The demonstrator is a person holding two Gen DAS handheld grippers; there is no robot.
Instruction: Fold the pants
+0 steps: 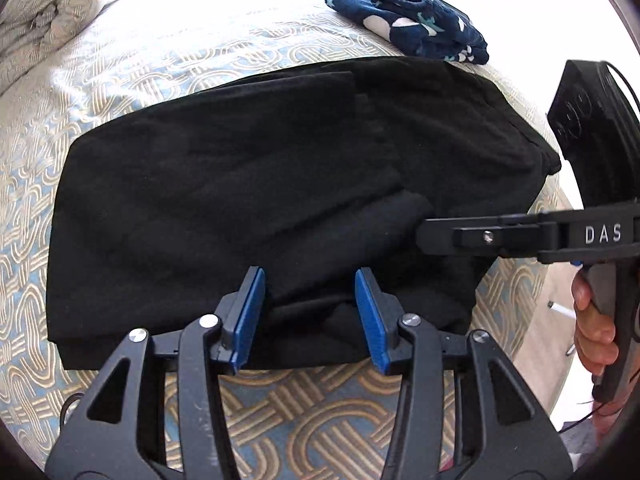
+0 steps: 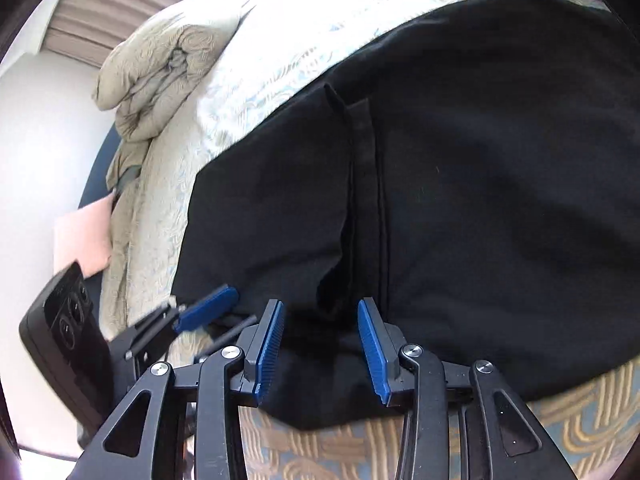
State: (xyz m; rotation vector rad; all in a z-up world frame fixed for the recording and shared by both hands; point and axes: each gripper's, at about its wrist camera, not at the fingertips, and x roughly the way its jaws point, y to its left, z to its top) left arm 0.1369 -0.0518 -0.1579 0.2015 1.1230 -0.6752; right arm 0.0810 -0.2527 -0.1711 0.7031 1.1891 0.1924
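Note:
Black pants [image 1: 260, 184] lie folded into a broad rectangle on the patterned bedspread [image 1: 160, 60]. My left gripper [image 1: 311, 316] hovers over their near edge, blue pads apart, with cloth beneath the gap but not pinched. From the right, my right gripper [image 1: 420, 234] reaches in side-on over the pants' right end, held by a hand [image 1: 592, 320]. In the right wrist view the pants [image 2: 480, 160] fill the frame, with a seam running down the middle. The right gripper [image 2: 322, 344] stands open above their near hem, and the left gripper [image 2: 208, 308] shows at the lower left.
A dark blue garment with white stars [image 1: 412, 24] lies bunched at the far side of the bed. A rolled beige quilt [image 1: 44, 12] sits at the far left, also seen as the quilt [image 2: 160, 60]. The bed's edge drops to the floor [image 1: 560, 300] at the right.

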